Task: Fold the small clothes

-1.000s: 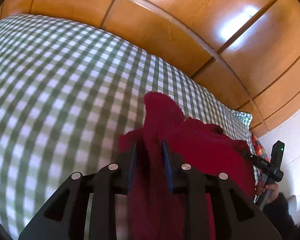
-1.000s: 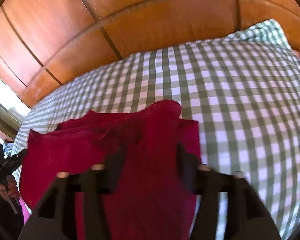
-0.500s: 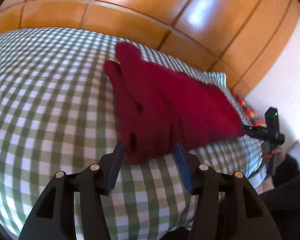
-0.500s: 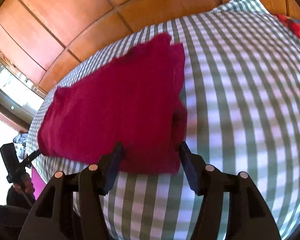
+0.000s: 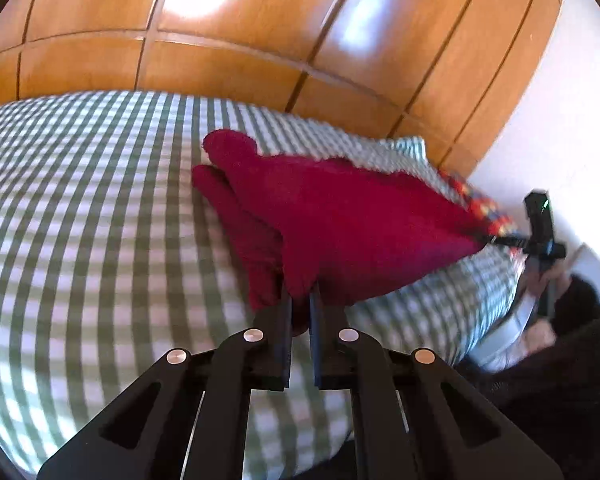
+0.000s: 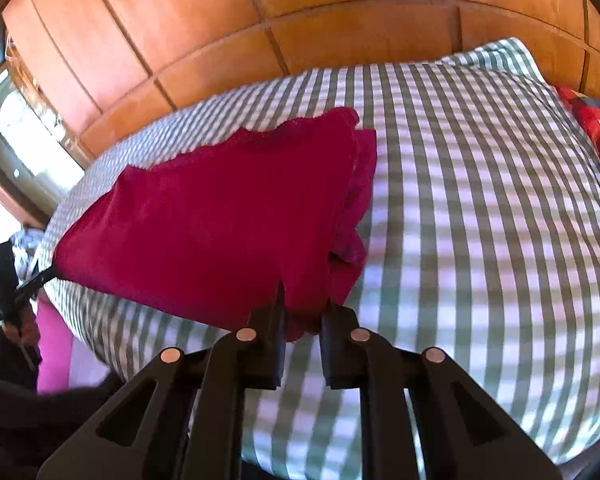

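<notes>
Red garment (image 5: 340,224) stretches between left gripper (image 5: 300,304) and closing right gripper (image 6: 302,312), both pinching its corners.

Right hand-held gripper (image 6: 302,304) closing on red garment (image 6: 228,216) over checked bedcover (image 6: 480,200).

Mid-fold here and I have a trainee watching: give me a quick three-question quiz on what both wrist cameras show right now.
1. True or false: the red garment lies on a plain white sheet.
2. Multiple choice: what is pinched in the left gripper? A) nothing B) the garment's near edge C) the bedcover
3. Fill in: the right gripper, with jaws closing, has the ____ between its fingers.

Key: 1 false, the bedcover is green and white check. 2 B. 3 garment.
</notes>
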